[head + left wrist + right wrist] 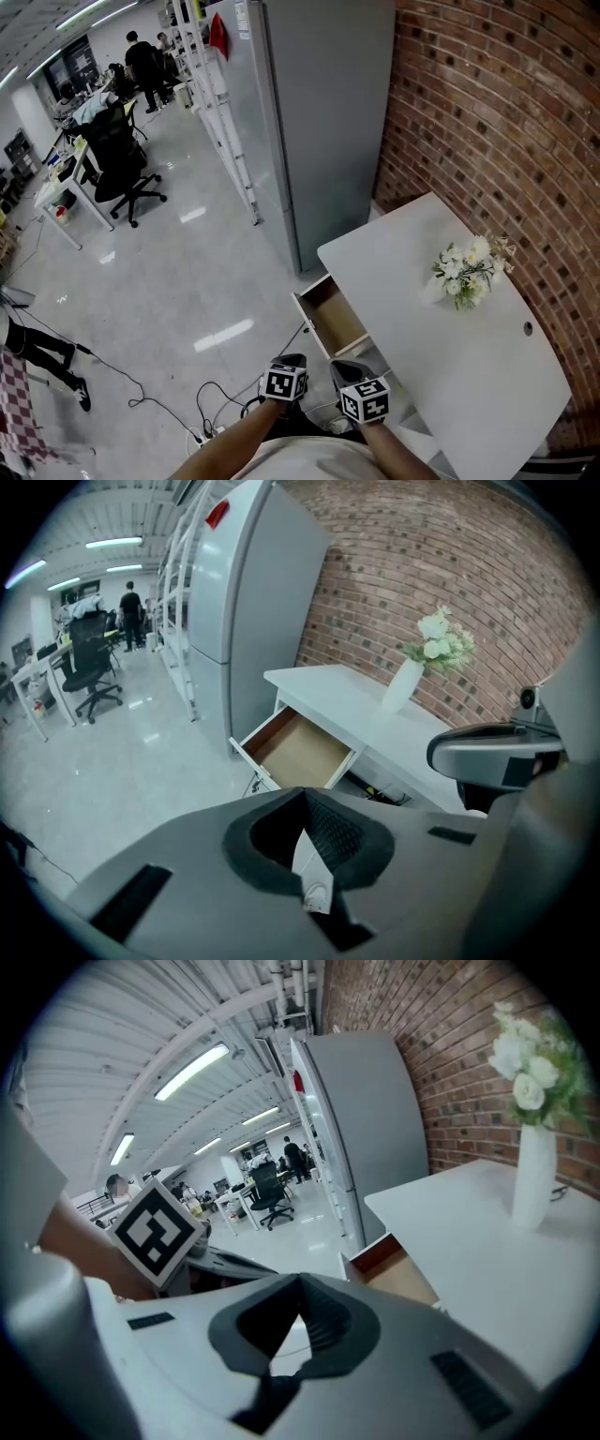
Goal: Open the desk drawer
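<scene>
The white desk (422, 291) stands against the brick wall. Its drawer (333, 317) is pulled out towards the floor side and shows an empty wooden inside (302, 750). Both grippers hang low by the person's body, short of the drawer's front and touching nothing. My left gripper (293, 358) has its jaws together with nothing between them (305, 799). My right gripper (343, 367) sits just right of it, under the desk's near edge, jaws also together and empty (300, 1286). The drawer's corner (398, 1274) shows past the right gripper's jaws.
A white vase of flowers (466, 272) stands on the desk near the brick wall (506, 112). A tall grey cabinet (319, 103) stands beyond the desk's far end. Cables (187, 412) lie on the floor at the left; an office chair (122, 173) is farther off.
</scene>
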Tool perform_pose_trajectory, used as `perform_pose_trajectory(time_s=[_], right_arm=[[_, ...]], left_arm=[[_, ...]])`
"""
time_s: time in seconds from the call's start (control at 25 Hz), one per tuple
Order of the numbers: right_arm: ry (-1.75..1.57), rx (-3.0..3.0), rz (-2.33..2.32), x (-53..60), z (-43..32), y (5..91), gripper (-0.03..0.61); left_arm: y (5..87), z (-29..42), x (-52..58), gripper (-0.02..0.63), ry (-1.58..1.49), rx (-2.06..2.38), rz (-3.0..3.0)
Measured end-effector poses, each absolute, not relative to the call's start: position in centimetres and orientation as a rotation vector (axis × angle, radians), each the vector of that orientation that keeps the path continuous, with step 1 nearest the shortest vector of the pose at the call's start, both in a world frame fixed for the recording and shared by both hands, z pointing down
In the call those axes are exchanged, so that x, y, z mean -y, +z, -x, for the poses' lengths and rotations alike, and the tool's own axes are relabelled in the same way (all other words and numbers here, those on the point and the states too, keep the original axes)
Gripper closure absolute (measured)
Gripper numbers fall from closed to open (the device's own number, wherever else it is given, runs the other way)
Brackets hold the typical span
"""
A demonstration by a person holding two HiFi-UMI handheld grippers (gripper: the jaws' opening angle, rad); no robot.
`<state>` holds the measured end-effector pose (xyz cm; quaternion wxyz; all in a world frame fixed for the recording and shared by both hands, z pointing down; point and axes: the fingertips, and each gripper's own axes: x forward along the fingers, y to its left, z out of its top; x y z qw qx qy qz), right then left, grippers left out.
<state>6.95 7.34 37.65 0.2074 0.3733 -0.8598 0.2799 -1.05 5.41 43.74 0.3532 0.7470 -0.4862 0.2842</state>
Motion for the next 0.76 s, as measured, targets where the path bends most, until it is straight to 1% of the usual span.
perform_pose_trajectory(time_s=[0.24,0.76], right_arm=[[0.843,2.419,-1.085,-9.0,-8.3,37.5,0.563],[0.829,2.41,-1.053,-10.2,-8.4,38.1,0.563]], left_arm=[[43.4,-0.7,-7.1,0.606,0.747,1.258,-1.974],[44.0,-0.7,-8.6,0.606,0.734,1.279,-1.928]])
